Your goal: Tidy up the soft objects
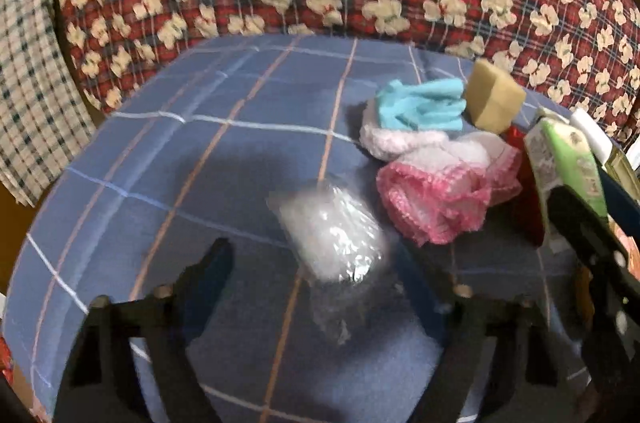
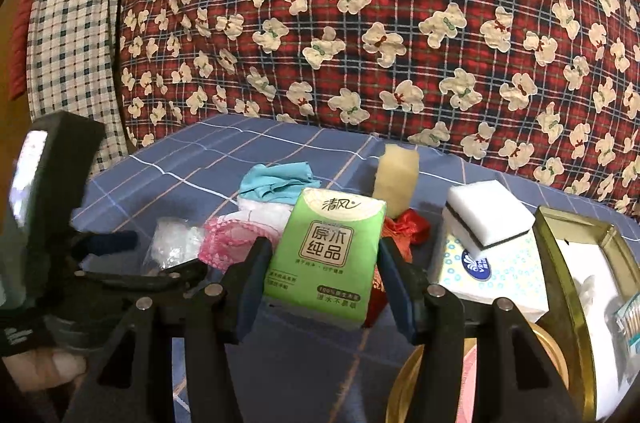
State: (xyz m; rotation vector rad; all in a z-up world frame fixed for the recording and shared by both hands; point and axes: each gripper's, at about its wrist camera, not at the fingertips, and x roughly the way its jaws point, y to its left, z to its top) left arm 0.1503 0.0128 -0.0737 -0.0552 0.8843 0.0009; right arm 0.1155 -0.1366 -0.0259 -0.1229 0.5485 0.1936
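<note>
While clamped on a green tissue pack (image 2: 324,255), points the right gripper (image 2: 323,251) across a blue checked sheet (image 2: 192,159) toward a red quilt printed with cream bears (image 2: 360,23). Presses one blue pad flat against each side of the pack and holds it upright, printed face to the camera. Cannot tell whether the bottom edge of the pack touches the sheet.

Hangs the left gripper (image 1: 312,251) over the same sheet with its fingers spread. Frames a clear plastic packet (image 1: 332,235) between them, blurred, with white stuff inside. Leaves a plain gap between the left finger (image 1: 218,263) and the packet. Cannot make out the far finger sharply enough to judge contact there. Shows up again at the left edge of the right wrist view, just beside the packet.

Beyond the packet, finds the soft things in a loose heap on the sheet:
- A pink-edged white cloth (image 1: 436,199) nearest, bunched up.
- A fluffy white cloth (image 1: 384,143) behind it, touching it.
- A light blue cloth (image 1: 420,107) crumpled on top of the white one.
- A tan sponge (image 1: 494,99) just beside the blue cloth, close to the quilt.

To the right of the held pack, a red cloth pouch (image 2: 404,227), partly hidden behind it. Further right, a white sponge with a dark layer (image 2: 488,219) resting on a white tissue pack with blue dots (image 2: 508,275). At the right edge, an open gold tin (image 2: 560,263) beside that pack. To the left of the quilt, a checked pillow (image 2: 72,43).
</note>
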